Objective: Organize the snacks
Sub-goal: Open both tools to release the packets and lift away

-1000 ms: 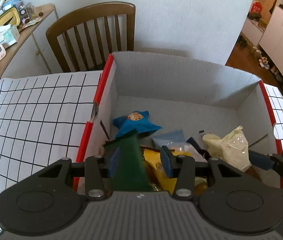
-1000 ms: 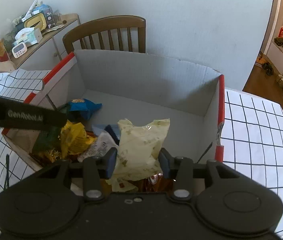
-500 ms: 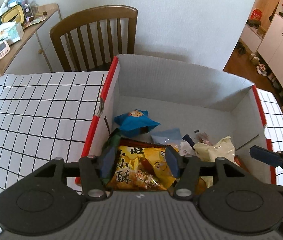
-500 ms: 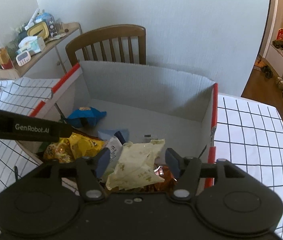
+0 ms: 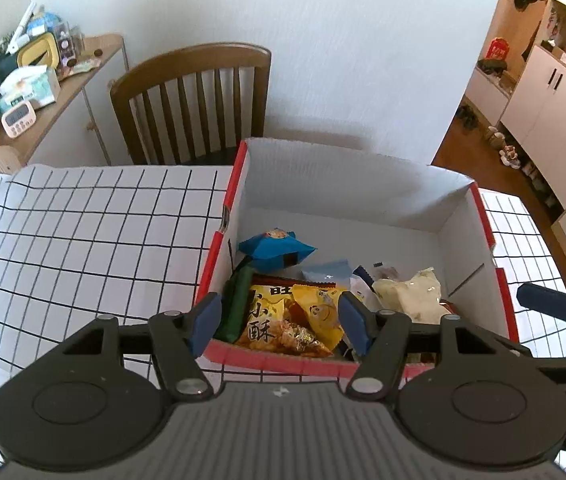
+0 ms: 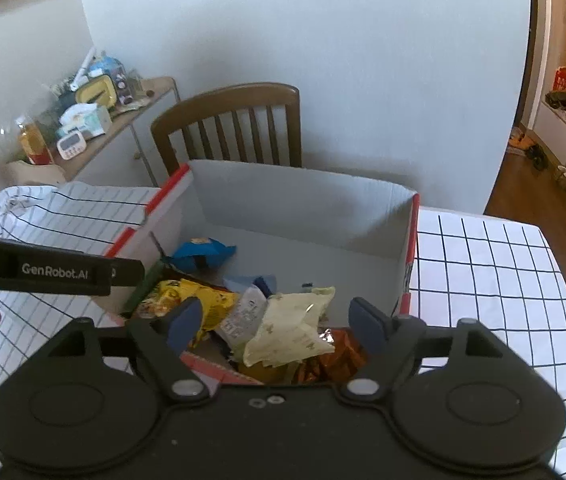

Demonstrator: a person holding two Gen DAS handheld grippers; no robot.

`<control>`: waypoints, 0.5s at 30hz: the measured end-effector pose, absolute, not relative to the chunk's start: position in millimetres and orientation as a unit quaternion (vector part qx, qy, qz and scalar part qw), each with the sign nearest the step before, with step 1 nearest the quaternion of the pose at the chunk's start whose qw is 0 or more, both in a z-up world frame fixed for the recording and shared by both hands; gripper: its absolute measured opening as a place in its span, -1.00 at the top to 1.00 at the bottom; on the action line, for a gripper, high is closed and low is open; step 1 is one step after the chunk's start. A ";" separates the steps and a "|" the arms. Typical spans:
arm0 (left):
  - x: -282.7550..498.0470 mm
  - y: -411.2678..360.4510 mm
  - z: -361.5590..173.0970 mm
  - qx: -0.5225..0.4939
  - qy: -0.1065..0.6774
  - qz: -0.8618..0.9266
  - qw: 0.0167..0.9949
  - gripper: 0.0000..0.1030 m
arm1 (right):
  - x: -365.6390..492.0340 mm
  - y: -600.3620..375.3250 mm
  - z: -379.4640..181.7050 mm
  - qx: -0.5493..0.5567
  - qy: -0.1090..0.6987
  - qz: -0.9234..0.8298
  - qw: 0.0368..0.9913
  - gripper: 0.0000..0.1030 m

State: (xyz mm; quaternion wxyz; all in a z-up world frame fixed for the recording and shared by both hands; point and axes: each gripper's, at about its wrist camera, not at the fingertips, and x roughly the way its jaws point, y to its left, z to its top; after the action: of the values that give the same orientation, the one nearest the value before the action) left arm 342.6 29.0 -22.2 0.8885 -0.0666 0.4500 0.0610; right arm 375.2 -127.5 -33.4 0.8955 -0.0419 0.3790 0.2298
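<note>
A white cardboard box with red rims (image 5: 363, 184) (image 6: 307, 200) stands on the checked tablecloth. Inside lie a blue packet (image 5: 275, 248) (image 6: 203, 254), a green packet (image 5: 237, 304), yellow packets (image 5: 283, 316) (image 6: 199, 300), a pale cream bag (image 5: 411, 294) (image 6: 291, 328) and an orange-brown packet (image 6: 335, 356). My left gripper (image 5: 279, 324) is open and empty above the box's near rim. My right gripper (image 6: 275, 326) is open and empty above the box's near right corner, over the cream bag.
A wooden chair (image 5: 195, 100) (image 6: 235, 124) stands behind the table. A side shelf with clutter and a timer (image 5: 23, 80) (image 6: 83, 120) is at the far left. The checked tablecloth (image 5: 75, 232) (image 6: 491, 272) stretches on both sides of the box.
Both grippers opened wider and pulled up and back from the box. The green packet dropped from my left gripper and the cream bag from my right; both now lie in the box.
</note>
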 end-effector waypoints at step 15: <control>285.3 27.4 5.7 -0.069 0.417 0.048 0.905 -0.42 | 319.3 -142.4 -4.0 -0.041 0.343 0.269 0.899 -0.77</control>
State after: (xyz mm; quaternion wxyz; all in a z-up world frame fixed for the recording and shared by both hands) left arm 285.3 27.4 5.7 0.9051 -0.0690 0.4168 0.0483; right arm 319.3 -142.4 -4.0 0.8992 -0.0410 0.3427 0.2689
